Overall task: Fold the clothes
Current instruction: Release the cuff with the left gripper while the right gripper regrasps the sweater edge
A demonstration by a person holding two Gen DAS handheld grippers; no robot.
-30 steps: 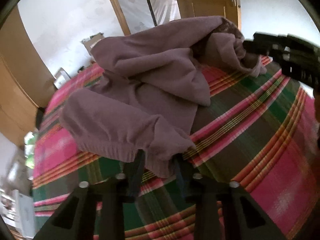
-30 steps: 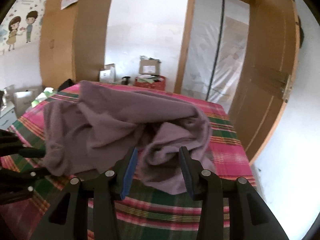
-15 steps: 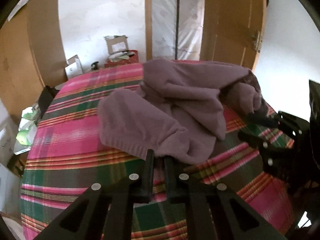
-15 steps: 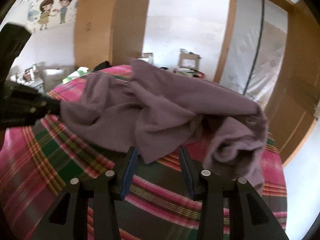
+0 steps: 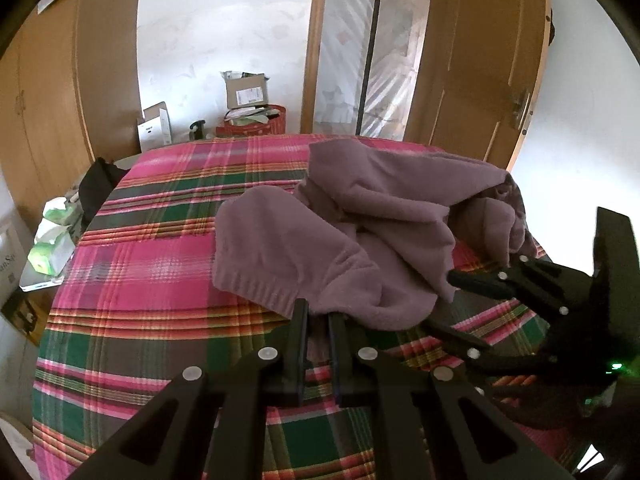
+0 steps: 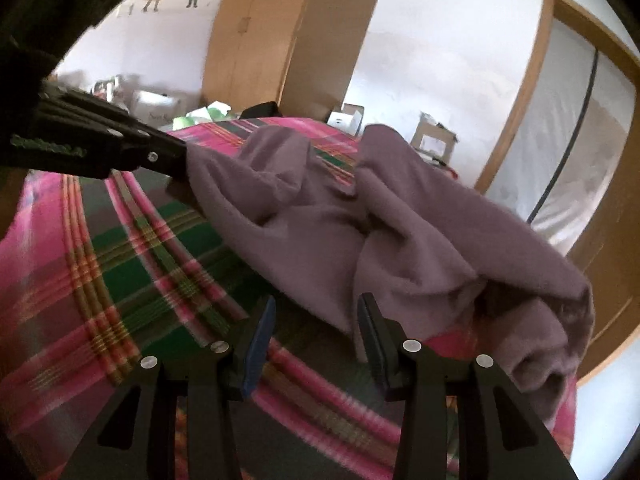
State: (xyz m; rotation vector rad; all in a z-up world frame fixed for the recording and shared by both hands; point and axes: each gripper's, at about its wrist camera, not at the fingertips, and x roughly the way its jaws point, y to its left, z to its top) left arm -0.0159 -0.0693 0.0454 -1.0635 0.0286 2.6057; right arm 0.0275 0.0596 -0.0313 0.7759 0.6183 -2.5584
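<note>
Plaid bedding (image 5: 132,276) in pink, green and brown covers the bed that serves as your work surface; a wooden wardrobe (image 5: 48,92) stands at 10 o'clock in the left wrist view and a wooden door (image 5: 476,64) at 1 o'clock. Your purple sweater (image 5: 360,232) lies crumpled at the centre of the bed, bunched toward 3 o'clock, with one ribbed edge (image 5: 256,290) facing you.

Left gripper (image 5: 318,312): jaws nearly closed, pinching a fold of the sweater just beside that ribbed edge. Right gripper (image 6: 316,316): jaws well apart, nothing between them; its tips sit close to a loose lower flap of the sweater, pads not pressing on cloth.

Hazards from this state:

1. Shallow left grip. The pinch appears to catch only a small fold near the hem. If you pull hard, expect the knit to slide out, or to lift as a single layer and twist the garment further.
2. Wrong layer on the right. The cloth ahead of the open jaws is stacked in several folds. Closing there may seize a sleeve or an inner layer rather than the matching hem corner, so spreading would knot the pile.
3. Bedding capture. The right tips are low over the plaid cover; closing too deep may grab it along with the sweater.
4. Edge loss. The bulk sits near the bed edge at 3 o'clock; an uneven tug may drag it off
</note>
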